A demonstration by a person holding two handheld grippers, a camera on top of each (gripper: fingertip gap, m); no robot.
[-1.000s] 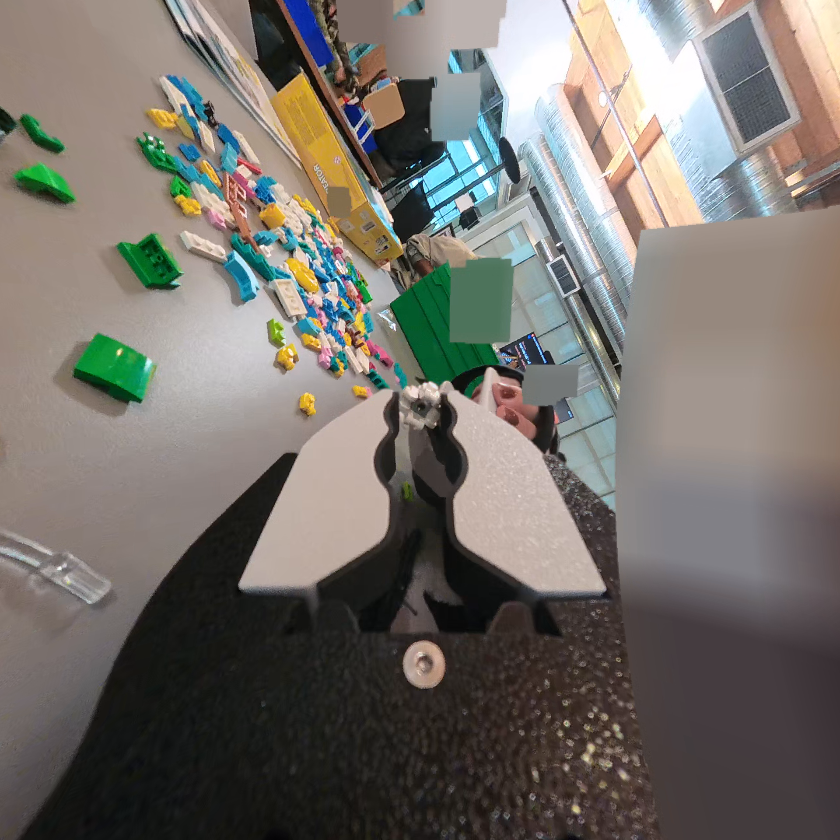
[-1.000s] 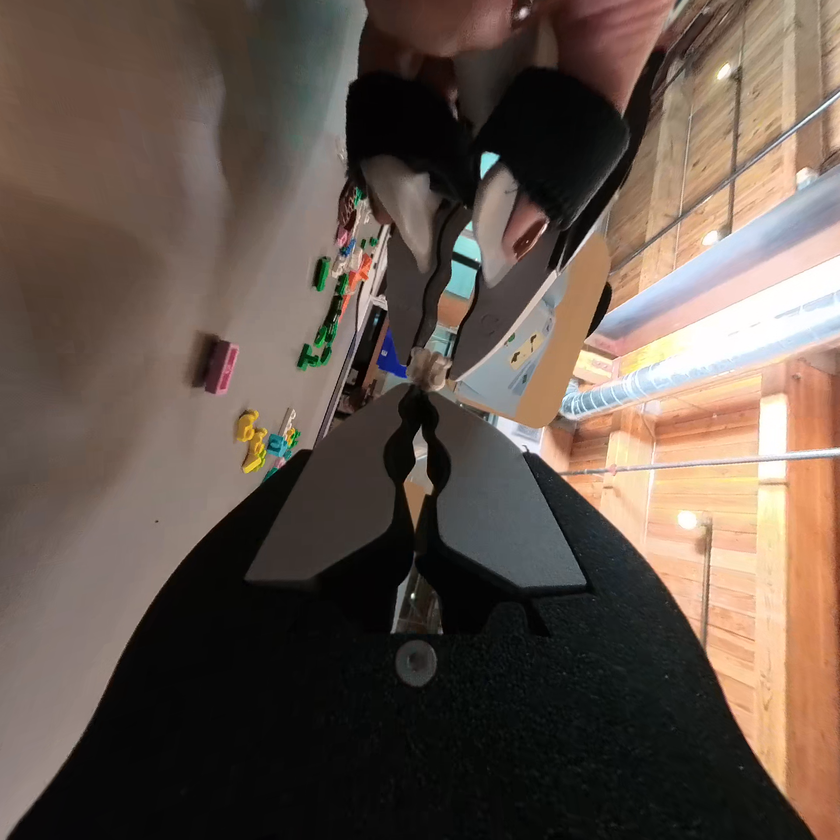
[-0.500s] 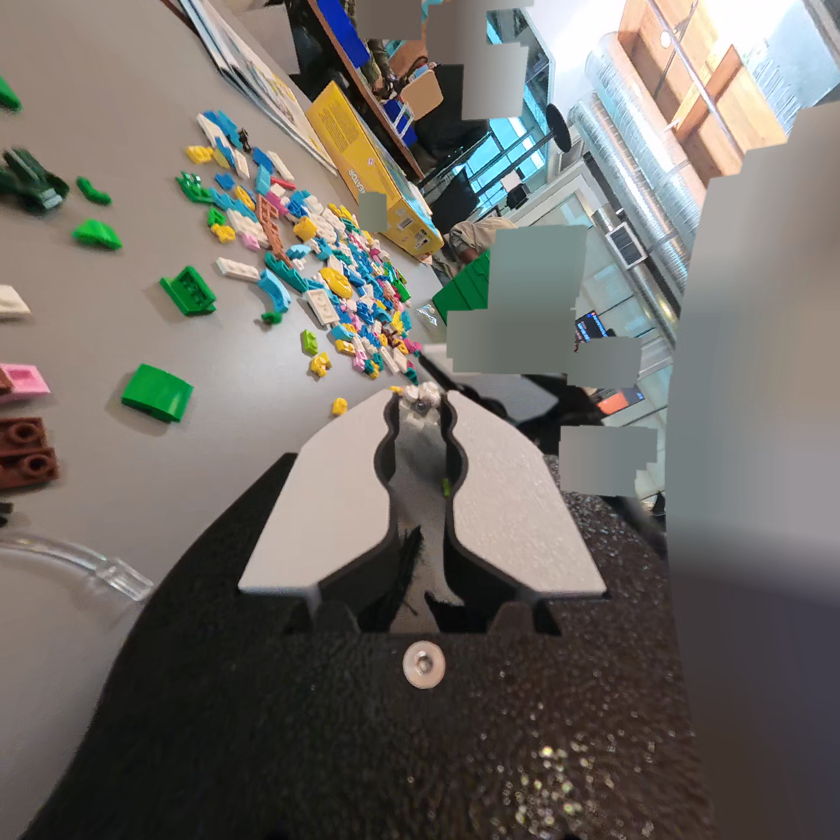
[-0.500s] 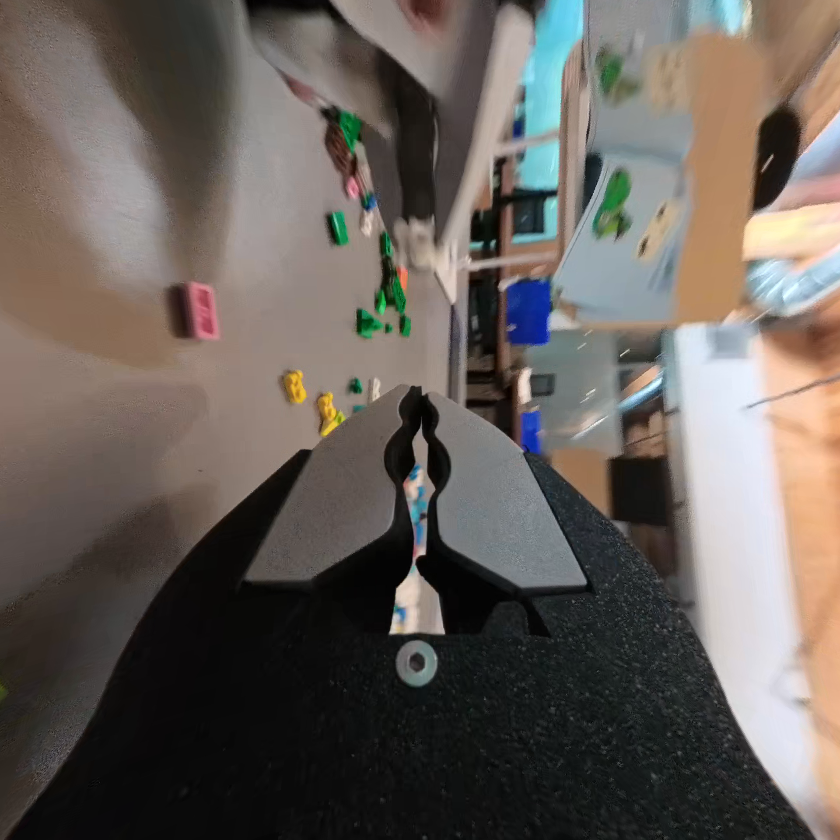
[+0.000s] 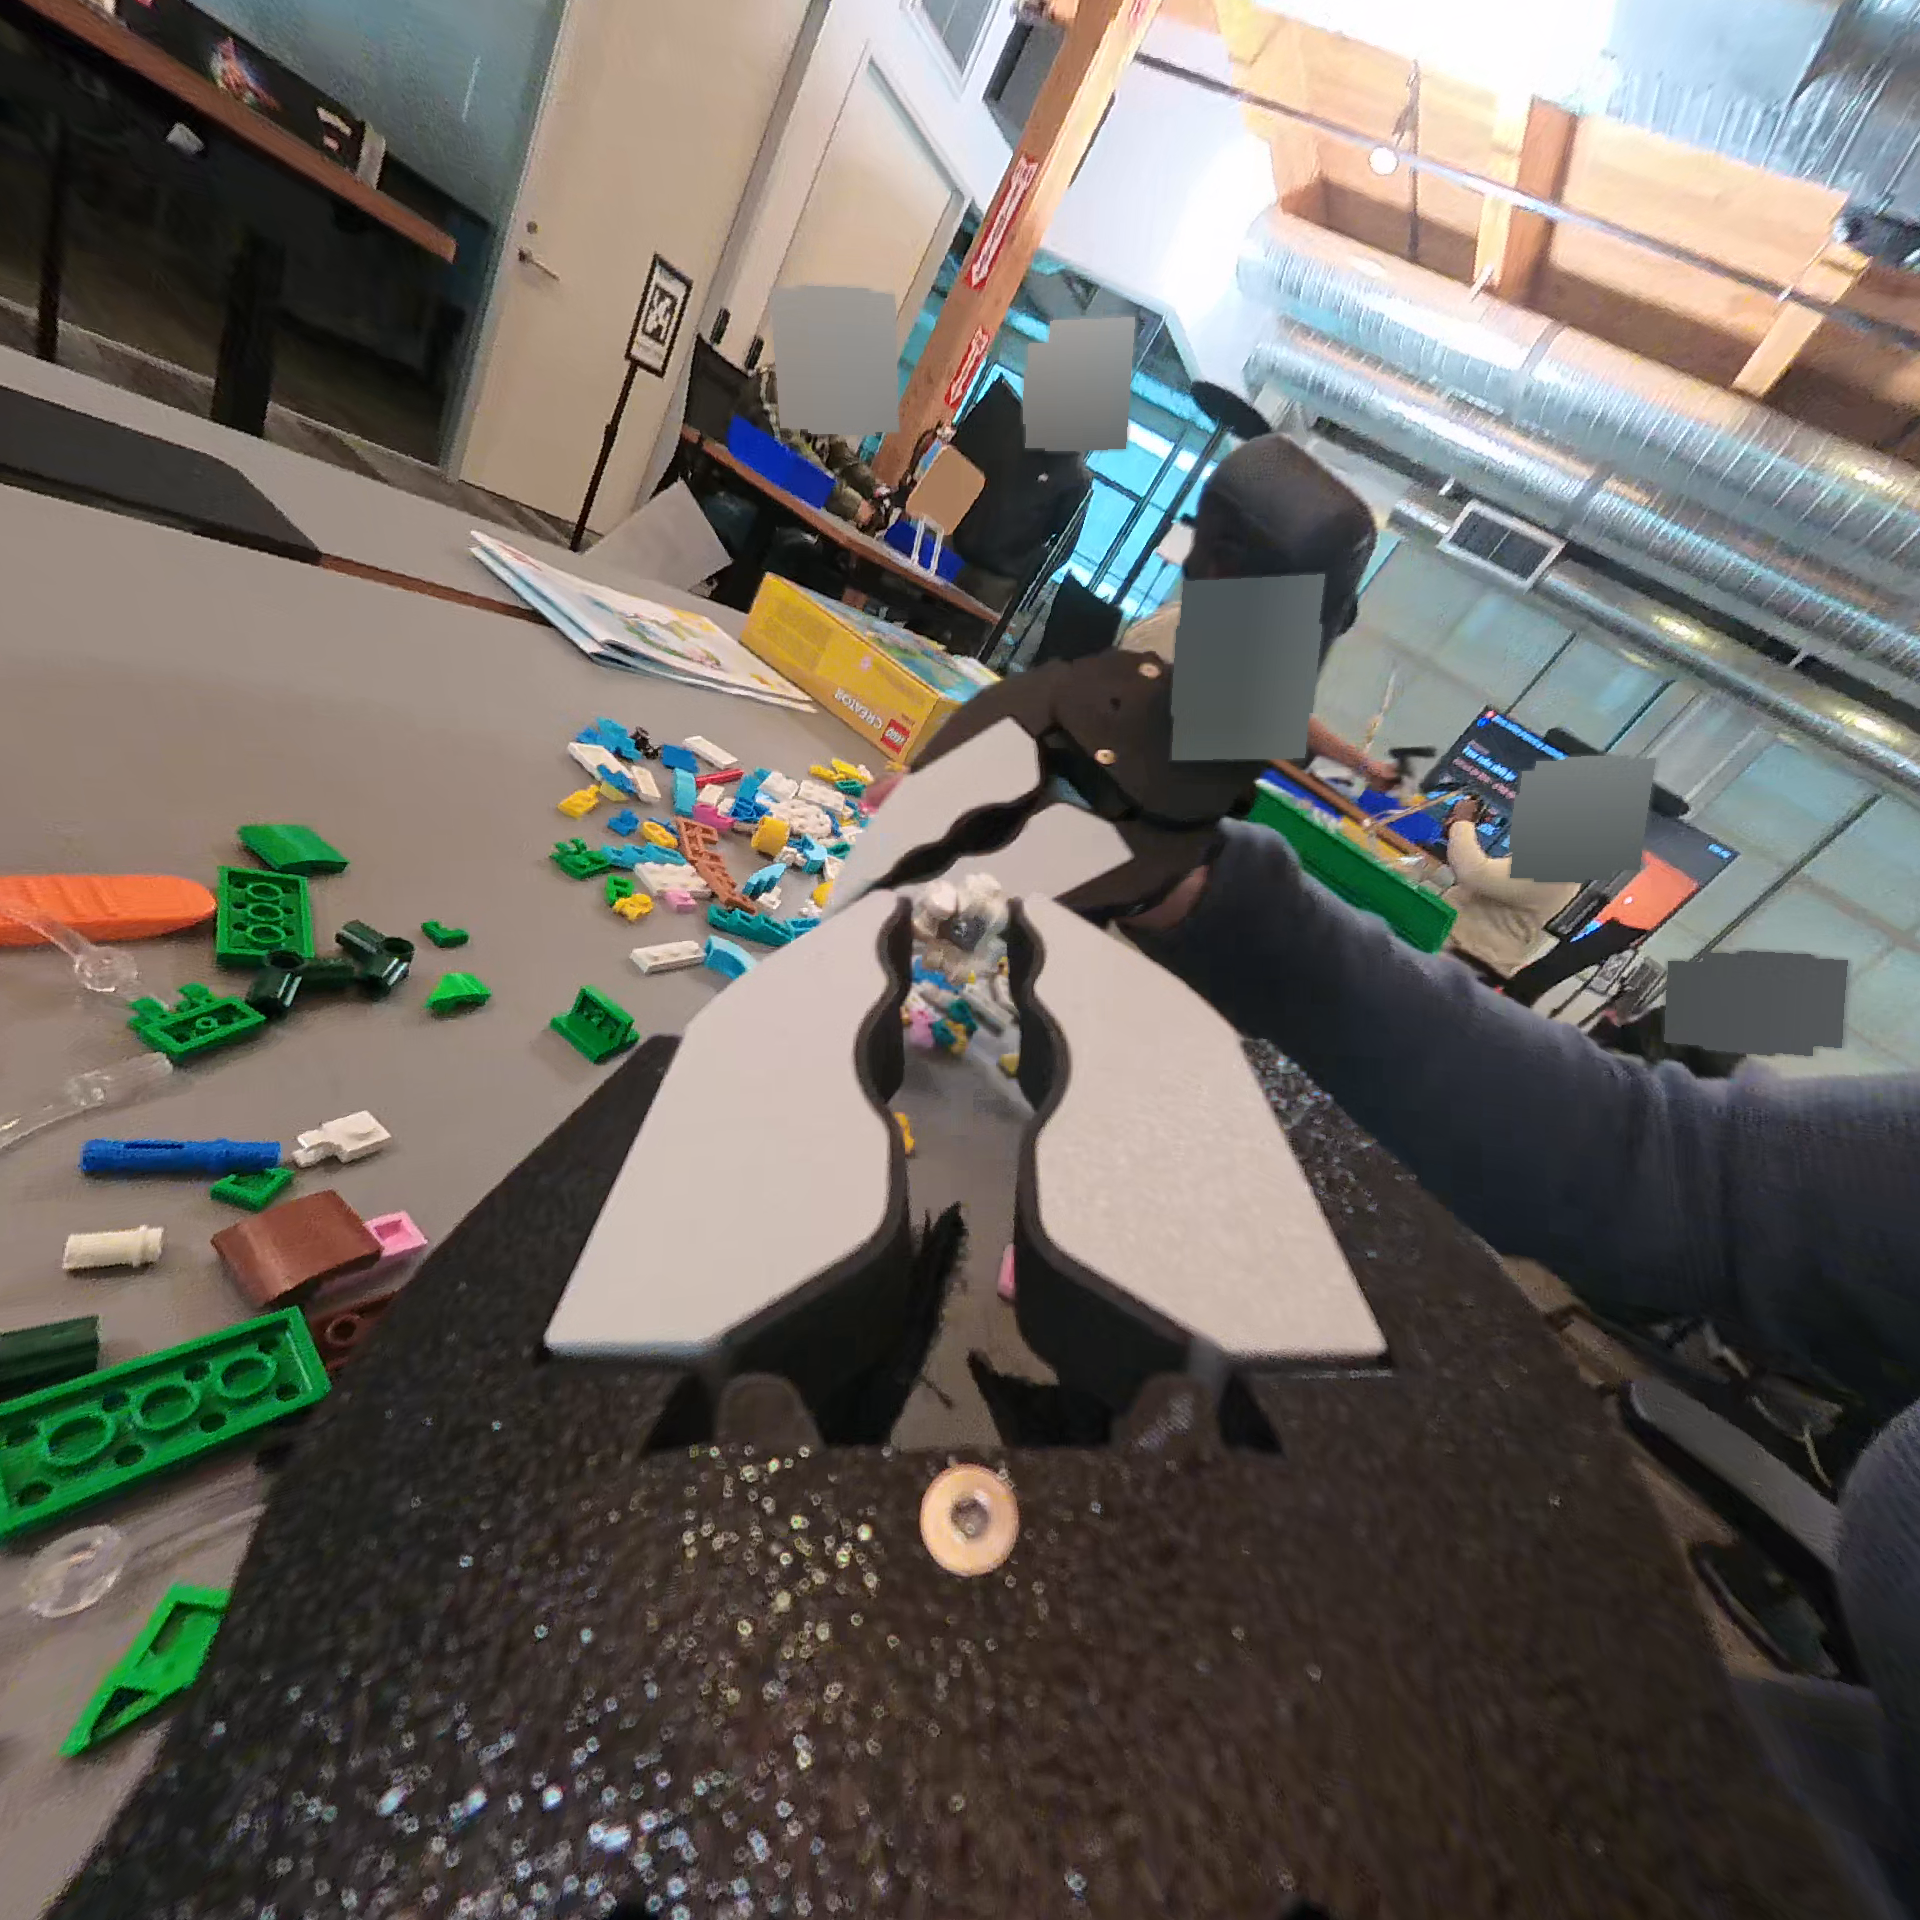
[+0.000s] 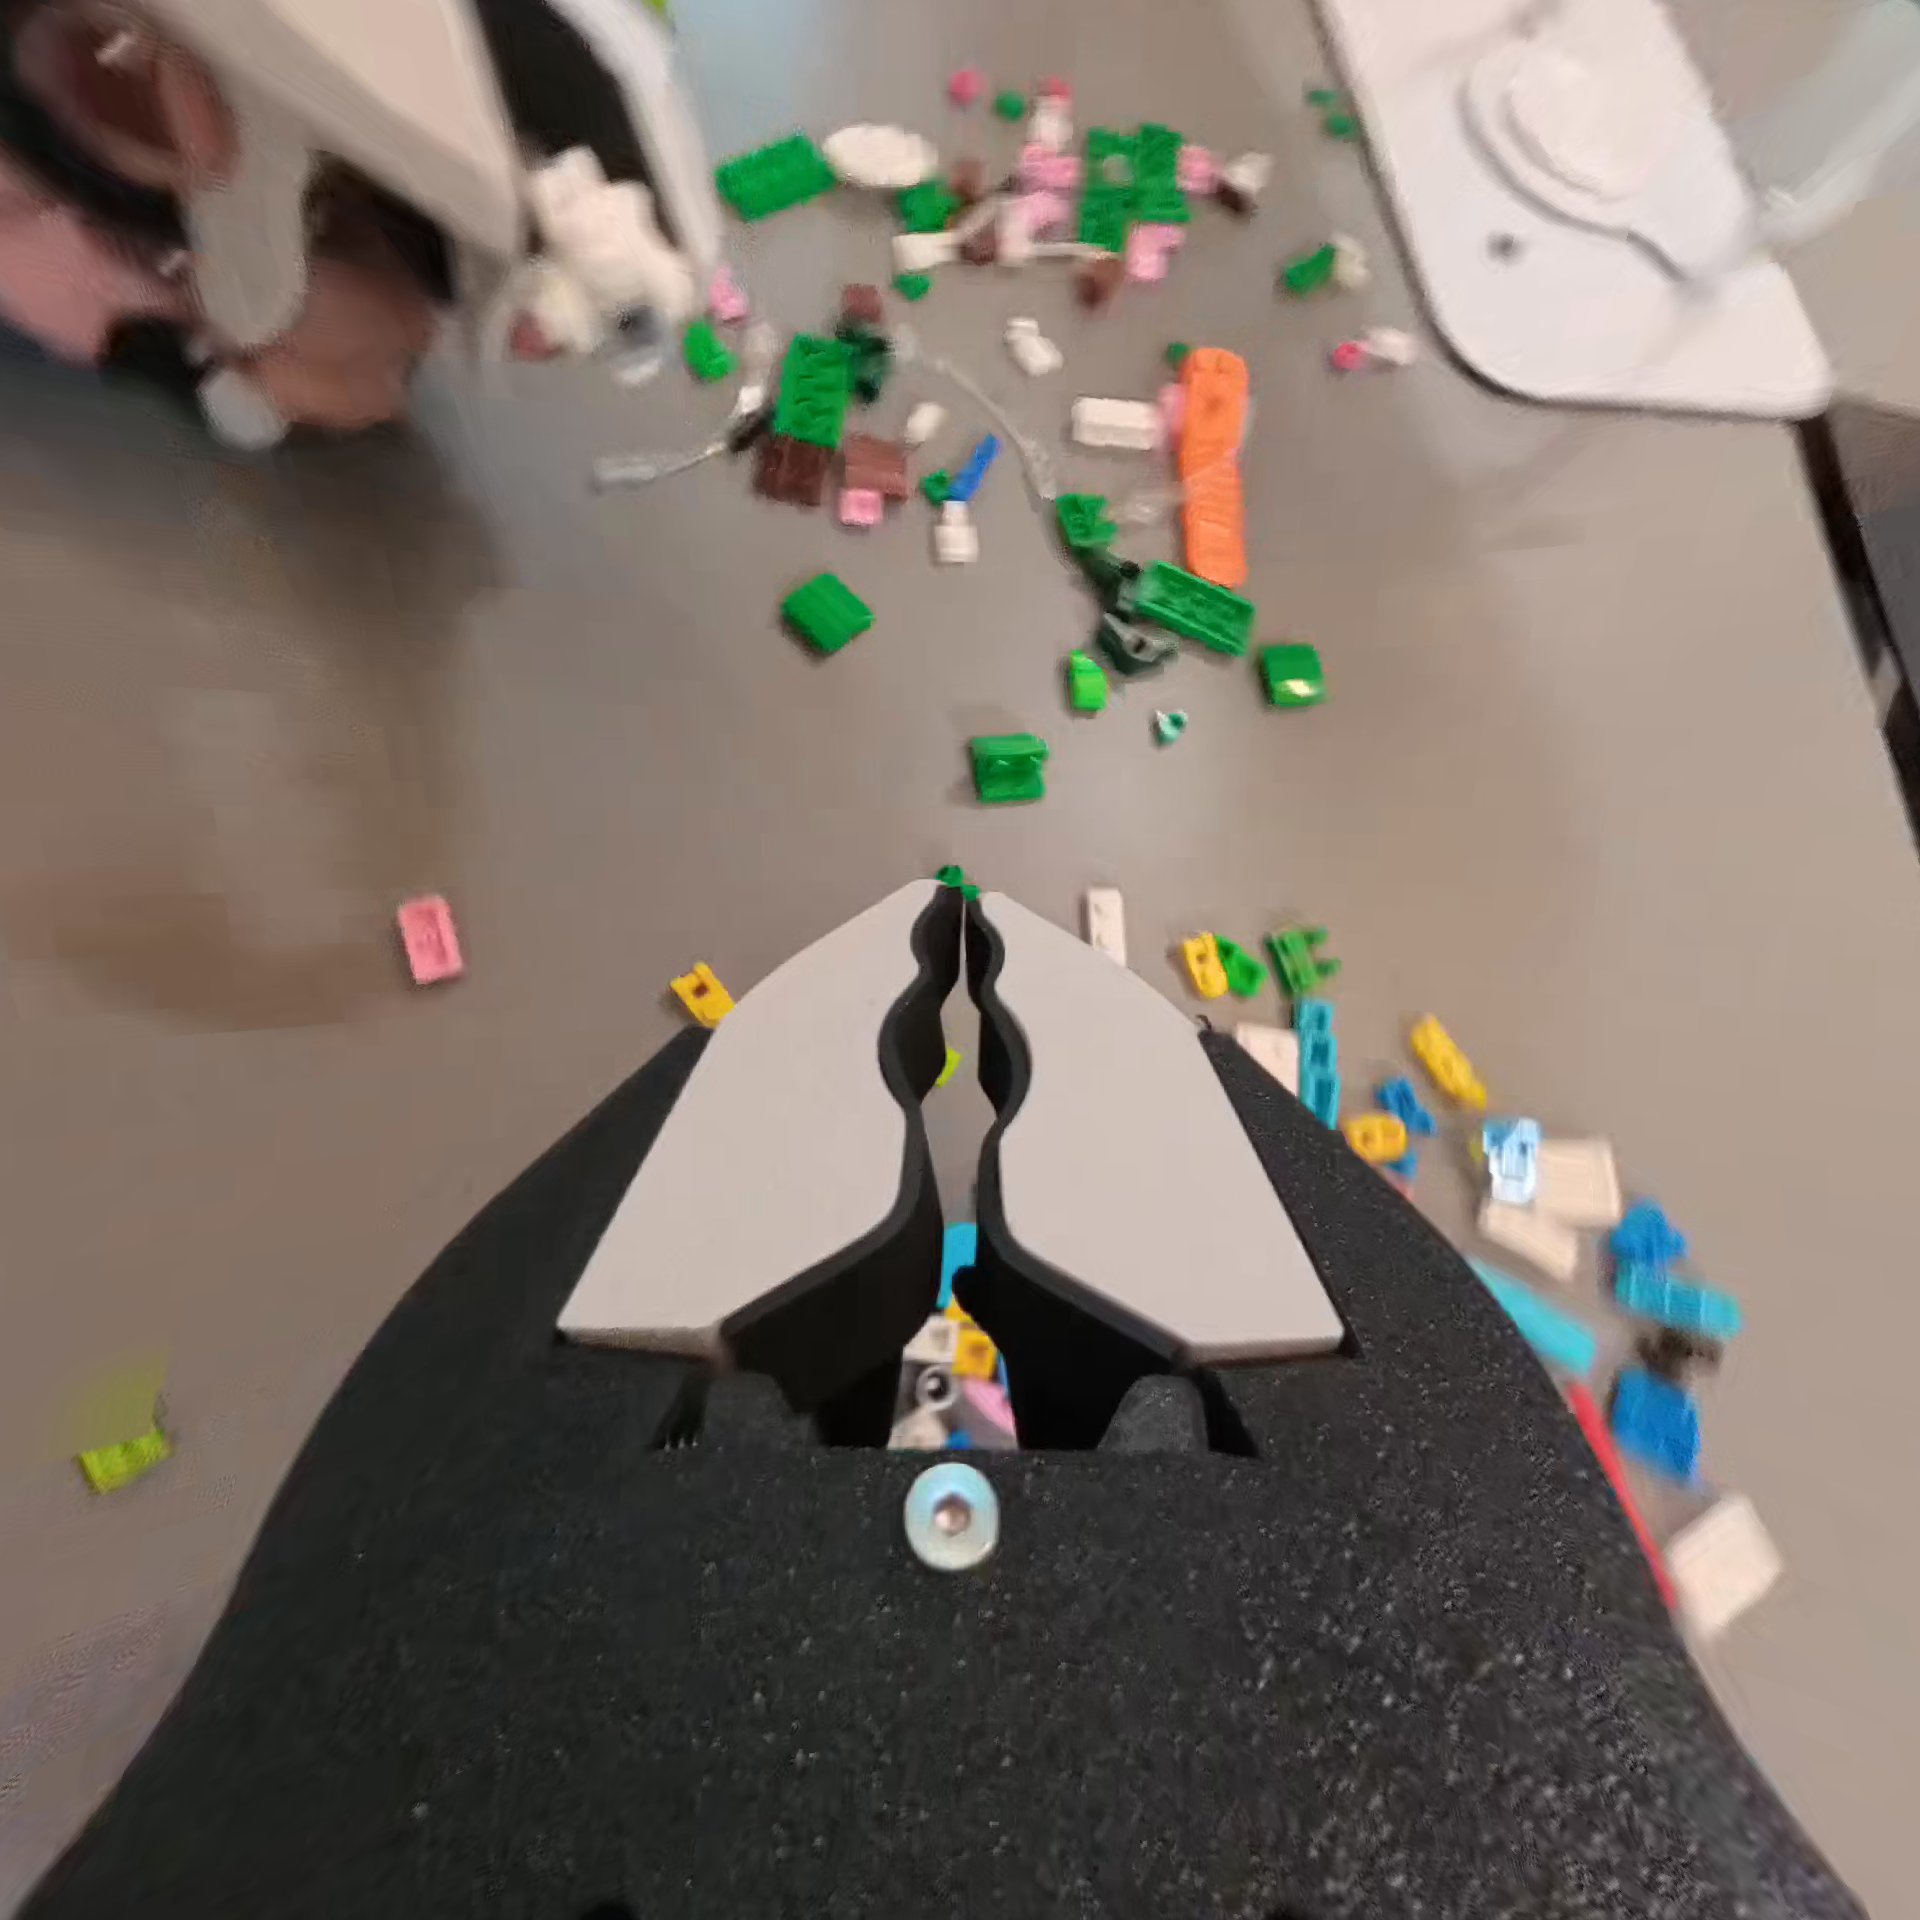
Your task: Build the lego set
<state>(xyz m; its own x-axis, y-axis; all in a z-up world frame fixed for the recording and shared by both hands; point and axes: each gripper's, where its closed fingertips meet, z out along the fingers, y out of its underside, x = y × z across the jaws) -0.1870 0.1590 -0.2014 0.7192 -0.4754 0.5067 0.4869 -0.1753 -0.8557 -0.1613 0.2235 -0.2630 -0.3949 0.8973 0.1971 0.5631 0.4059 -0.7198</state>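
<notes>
The left tool point(image 5: 961, 920) is clenched on a small white lego assembly point(image 5: 958, 923) above the grey surface point(image 5: 312, 727). The right tool point(image 6: 958, 902), fingers pressed together with nothing clearly between them, hovers just short of a green brick point(image 6: 1006, 767). Loose bricks crowd past that brick, among them a long orange piece point(image 6: 1211, 473), with the yellow box point(image 5: 852, 681) farther off.

Grey table point(image 6: 312, 675), orange piece point(image 6: 1214, 468), yellow box point(image 5: 852, 675)

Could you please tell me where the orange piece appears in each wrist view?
Left wrist view: orange piece at the far left edge, mid-height.
Right wrist view: upper right of centre, running up the picture.
Shared landmark: the green plate beside one end of it.
</notes>
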